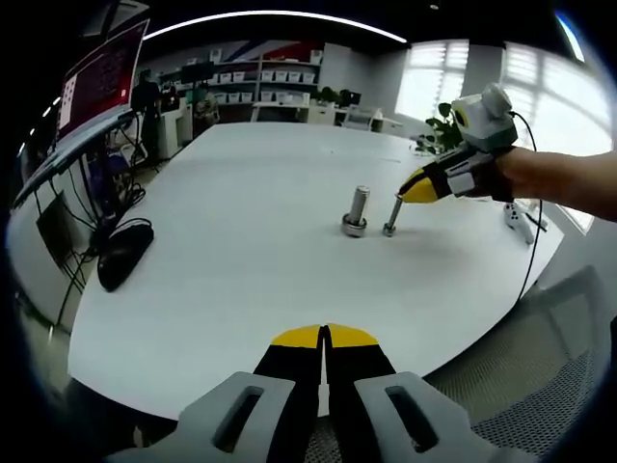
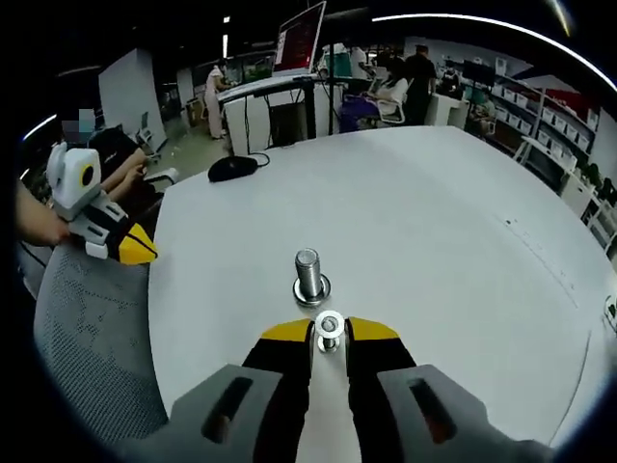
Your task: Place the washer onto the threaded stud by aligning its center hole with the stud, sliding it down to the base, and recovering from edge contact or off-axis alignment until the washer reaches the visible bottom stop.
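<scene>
A thin threaded stud [image 1: 392, 214] stands upright on the white table [image 1: 241, 241], its wider foot on the surface. My right gripper [image 1: 409, 194] comes in from the right and meets the stud's top. In the right gripper view the silver washer [image 2: 330, 326] sits between my right gripper's [image 2: 330, 333] yellow tips, which are shut on its edges, and the stud's end shows in its hole. My left gripper [image 1: 325, 337] hovers over the near table edge, shut with nothing in it; it also appears at the left as the left gripper [image 2: 135, 246].
A thick metal cylinder [image 1: 356, 211] in a ring base stands just left of the stud, also seen as the cylinder [image 2: 308, 274]. A black mouse [image 1: 123, 255] lies at the table's left edge. A mesh chair [image 2: 92, 328] stands beside the table. Desks and monitors line the room behind.
</scene>
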The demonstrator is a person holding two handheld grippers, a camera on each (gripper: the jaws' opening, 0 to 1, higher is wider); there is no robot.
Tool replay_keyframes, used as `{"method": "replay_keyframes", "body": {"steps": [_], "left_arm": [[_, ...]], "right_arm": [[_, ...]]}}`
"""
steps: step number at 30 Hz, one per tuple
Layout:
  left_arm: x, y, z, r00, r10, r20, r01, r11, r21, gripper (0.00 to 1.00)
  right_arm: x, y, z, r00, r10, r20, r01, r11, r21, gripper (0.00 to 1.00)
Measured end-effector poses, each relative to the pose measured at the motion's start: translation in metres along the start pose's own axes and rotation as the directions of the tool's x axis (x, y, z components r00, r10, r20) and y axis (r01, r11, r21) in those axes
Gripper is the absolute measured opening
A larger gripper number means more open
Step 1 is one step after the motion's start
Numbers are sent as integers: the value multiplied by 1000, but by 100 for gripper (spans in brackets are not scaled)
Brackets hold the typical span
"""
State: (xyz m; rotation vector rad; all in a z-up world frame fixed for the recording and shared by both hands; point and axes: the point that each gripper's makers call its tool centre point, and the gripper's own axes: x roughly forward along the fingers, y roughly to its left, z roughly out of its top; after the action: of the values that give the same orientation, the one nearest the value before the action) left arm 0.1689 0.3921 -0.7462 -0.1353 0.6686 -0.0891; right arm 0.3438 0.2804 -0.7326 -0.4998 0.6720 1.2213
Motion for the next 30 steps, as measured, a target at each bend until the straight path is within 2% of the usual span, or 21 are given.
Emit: {"method": "replay_keyframes", "body": {"steps": [21,30], "left_arm": [[0,0,0,1000,2,0,-2,1000,0,0],[0,0,0,1000,1,0,-1,1000,0,0]], "right_arm": [[7,2,-9,999,22,-40,-22,1000,-8,15],[18,1,-21,997,26,-70,-27,1000,-7,15]]}}
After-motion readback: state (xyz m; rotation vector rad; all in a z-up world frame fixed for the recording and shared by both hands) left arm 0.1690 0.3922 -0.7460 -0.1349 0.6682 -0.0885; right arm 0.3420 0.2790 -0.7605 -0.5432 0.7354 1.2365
